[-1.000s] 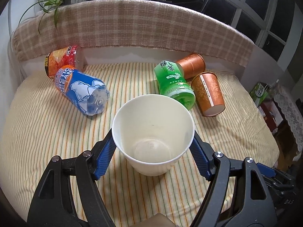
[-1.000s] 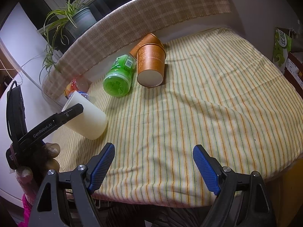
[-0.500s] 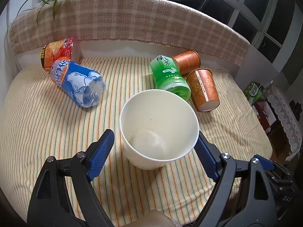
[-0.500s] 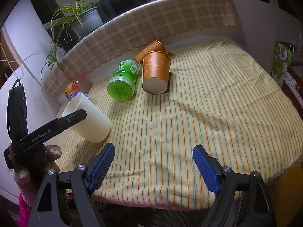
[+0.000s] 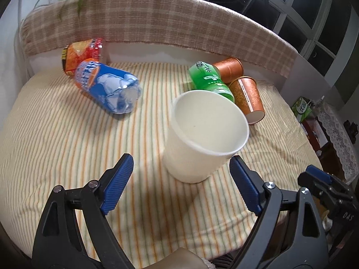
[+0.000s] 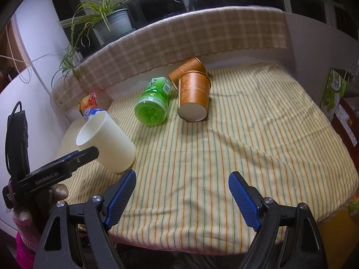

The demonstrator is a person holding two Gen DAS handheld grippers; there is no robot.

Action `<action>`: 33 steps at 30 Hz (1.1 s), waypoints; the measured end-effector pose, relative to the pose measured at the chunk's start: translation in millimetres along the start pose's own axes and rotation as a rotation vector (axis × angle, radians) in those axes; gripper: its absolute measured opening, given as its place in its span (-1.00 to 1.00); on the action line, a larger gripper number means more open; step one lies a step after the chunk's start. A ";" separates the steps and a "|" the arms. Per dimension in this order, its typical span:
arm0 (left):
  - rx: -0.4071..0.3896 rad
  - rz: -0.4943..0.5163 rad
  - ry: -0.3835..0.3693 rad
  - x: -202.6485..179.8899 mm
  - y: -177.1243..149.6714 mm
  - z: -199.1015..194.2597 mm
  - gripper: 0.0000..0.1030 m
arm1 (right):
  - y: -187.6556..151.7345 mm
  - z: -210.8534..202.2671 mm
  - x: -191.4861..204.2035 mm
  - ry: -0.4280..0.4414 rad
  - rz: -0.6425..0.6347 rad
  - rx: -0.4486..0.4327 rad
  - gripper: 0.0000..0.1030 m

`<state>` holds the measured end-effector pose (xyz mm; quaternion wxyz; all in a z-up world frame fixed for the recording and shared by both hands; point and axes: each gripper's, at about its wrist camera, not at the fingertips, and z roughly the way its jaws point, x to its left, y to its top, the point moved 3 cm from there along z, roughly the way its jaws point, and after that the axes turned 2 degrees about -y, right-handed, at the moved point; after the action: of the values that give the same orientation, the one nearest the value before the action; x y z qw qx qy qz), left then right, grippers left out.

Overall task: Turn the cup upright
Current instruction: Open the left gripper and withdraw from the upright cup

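there is one white cup (image 5: 205,134), two brown cups (image 5: 248,99), and three bottles (image 5: 107,87) on the striped cloth (image 5: 67,145). the white cup is plain, empty, mouth up and leaning, just in front of the left gripper (image 5: 180,179). both the left gripper and the right gripper (image 6: 181,192) have fingers spread wide, holding nothing.

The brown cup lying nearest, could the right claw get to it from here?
Probably yes. The right claw is open, and only bare striped cloth lies between it and the brown cup; the green bottle sits alongside.

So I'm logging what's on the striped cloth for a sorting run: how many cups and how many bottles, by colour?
White paper cup: 1
Copper-brown paper cups: 2
Green plastic bottle: 1
Blue-labelled clear plastic bottle: 1
Red-orange-labelled plastic bottle: 1
Total: 6
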<state>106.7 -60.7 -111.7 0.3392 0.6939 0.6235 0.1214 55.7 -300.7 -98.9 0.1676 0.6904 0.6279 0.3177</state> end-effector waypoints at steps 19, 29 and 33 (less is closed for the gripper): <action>-0.308 0.032 0.146 3.3 5.7 -98.7 0.74 | 24.6 -24.8 44.0 -0.053 -0.147 -0.162 0.69; -0.410 0.028 0.195 -0.7 4.4 -128.8 0.84 | 30.5 -35.8 54.2 -0.078 -0.187 -0.226 0.76; -0.445 0.049 0.216 -5.7 2.5 -137.1 0.99 | 29.3 -37.9 58.1 -0.083 -0.204 -0.241 0.93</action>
<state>26.4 -22.3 -7.2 0.4122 0.5998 0.5971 0.3373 54.0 -255.1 -39.0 0.3065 0.6105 0.6446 0.3434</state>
